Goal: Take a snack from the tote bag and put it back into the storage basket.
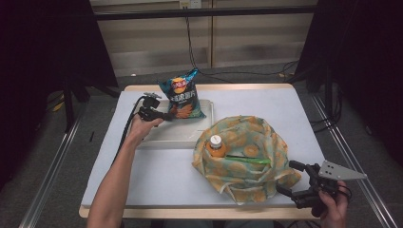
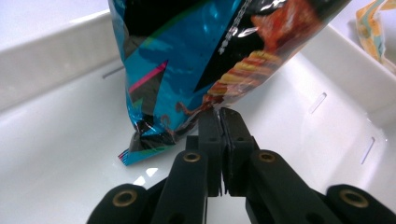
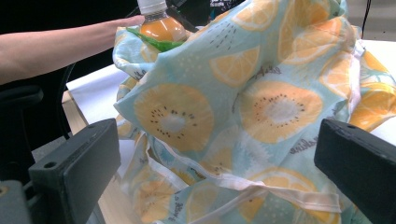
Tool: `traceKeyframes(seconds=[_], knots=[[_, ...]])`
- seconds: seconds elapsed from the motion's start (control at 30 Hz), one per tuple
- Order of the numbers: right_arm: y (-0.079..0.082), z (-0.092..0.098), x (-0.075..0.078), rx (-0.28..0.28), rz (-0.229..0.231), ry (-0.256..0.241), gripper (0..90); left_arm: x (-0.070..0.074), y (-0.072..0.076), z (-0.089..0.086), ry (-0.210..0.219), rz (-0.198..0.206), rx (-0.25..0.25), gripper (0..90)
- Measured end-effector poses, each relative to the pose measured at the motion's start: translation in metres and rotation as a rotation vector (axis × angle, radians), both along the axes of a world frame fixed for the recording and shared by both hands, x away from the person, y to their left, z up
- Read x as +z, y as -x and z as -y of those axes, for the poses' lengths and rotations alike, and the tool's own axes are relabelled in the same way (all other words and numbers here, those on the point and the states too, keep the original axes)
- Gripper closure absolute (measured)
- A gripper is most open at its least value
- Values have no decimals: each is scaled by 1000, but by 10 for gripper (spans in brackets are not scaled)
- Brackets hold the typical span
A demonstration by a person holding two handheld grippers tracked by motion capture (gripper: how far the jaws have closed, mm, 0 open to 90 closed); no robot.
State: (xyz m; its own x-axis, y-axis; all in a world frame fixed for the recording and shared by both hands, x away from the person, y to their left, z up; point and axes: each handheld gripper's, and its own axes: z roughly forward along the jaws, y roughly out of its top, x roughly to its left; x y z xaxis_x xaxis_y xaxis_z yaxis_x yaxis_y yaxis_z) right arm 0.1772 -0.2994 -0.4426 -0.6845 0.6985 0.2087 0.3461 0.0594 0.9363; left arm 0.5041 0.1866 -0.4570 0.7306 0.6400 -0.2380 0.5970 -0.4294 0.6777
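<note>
Midway through packing: the left gripper (image 1: pixel 167 115), jaws pinched on the chip bag (image 1: pixel 182 98), holds it upright over the white tray (image 1: pixel 167 137) at ten o'clock; an orange bottle (image 1: pixel 216 145) already sits in the cloth bag (image 1: pixel 247 161); the right gripper (image 1: pixel 290 180), jaws spread, waits at its five-o'clock edge.

High view overhead; gripper views close, along jaws.

The crisp bag (image 2: pixel 196 56) is glossy, crinkled foil-like film; the tray (image 2: pixel 56 154) beneath it smooth, shiny white plastic; beside the tray, the fruit-print bag (image 3: pixel 261 107) is soft matt cloth; the left gripper (image 2: pixel 219 114) looks matt black plastic.
</note>
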Motion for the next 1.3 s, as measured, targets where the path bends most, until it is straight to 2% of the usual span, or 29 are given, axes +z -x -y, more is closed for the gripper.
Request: traceKeyframes(seconds=[0.17,0.53,0.67,0.7,0.87,0.97,1.03,1.07,1.23,1.3], knots=[[1,-2,1,3,0,0,0,-4,-5,4,-4,-11,13,876],[1,1,0,4,-4,-5,0,-3,-9,32,-13,-7,-23,858],[2,1,1,3,-4,-9,0,-5,-8,37,12,-11,-30,854],[2,1,1,3,-3,-9,0,-4,-7,37,-1,-8,-40,844],[2,1,0,-3,-2,-8,0,-1,-2,36,19,3,-44,815],[2,2,0,-8,0,-6,0,5,1,32,48,16,-47,788],[2,2,1,-9,1,-4,0,9,6,31,69,41,-76,752],[2,2,1,-9,0,-4,0,11,10,31,68,56,-74,742],[2,1,1,-6,2,1,0,20,22,28,94,79,-76,705],[2,0,1,-11,2,8,0,26,29,28,116,82,-82,722]])
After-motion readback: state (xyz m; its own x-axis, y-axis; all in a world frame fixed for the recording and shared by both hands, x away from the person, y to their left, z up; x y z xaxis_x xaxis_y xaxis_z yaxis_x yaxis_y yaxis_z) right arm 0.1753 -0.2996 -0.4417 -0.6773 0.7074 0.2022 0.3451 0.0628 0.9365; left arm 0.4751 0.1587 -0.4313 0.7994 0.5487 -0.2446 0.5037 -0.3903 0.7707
